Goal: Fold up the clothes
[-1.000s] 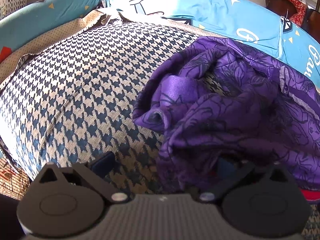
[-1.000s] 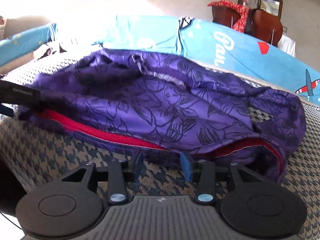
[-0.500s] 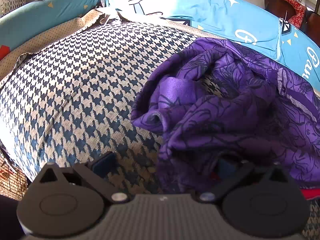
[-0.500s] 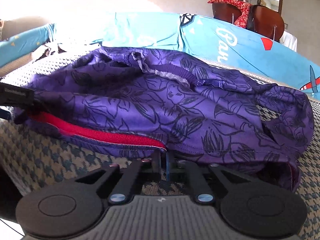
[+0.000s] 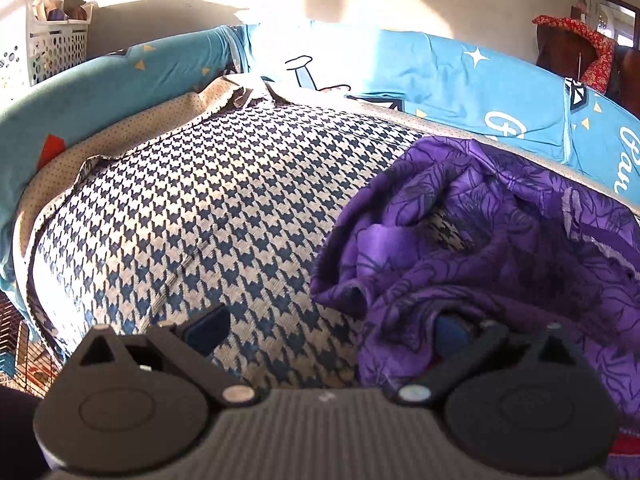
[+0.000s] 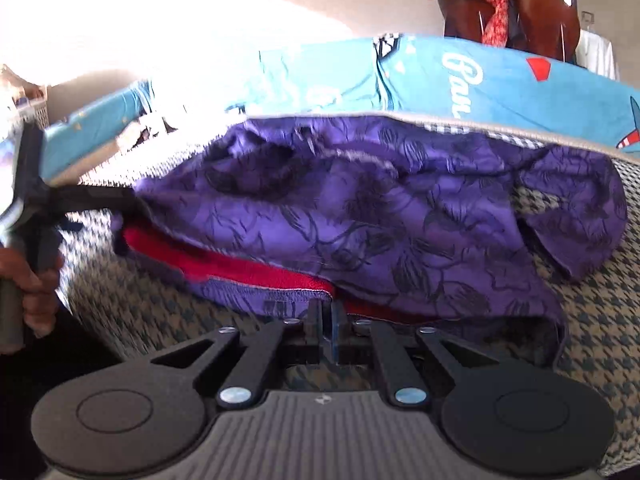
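A broad cushion covered in navy-and-cream houndstooth fabric [image 5: 192, 216] fills most of both views. Along its far edge runs a light blue cotton sheet printed with stars, white lettering and aeroplanes [image 5: 472, 80].

On the cushion's right half, seen from the left wrist, lies a crumpled purple garment with a dark floral print and a red lining [image 6: 380, 220]. It is bunched into loose folds, with a small patch of houndstooth showing through a gap near its middle. From the right wrist the red lining appears as a long strip along the near hem.

A white perforated plastic laundry basket [image 5: 44, 48] stands at the far left, off the cushion. A dark wooden chair draped with a red patterned cloth [image 6: 516, 16] stands beyond the sheet at the right.

The left gripper [image 5: 332, 332] is spread wide: one blue-padded finger rests over bare houndstooth, and the other is tucked into a fold at the garment's edge. The right gripper [image 6: 326, 320] is clenched on the garment's near hem, at the red lining. A hand [image 6: 32, 288] grips the left gripper's handle at the left edge of the right wrist view.
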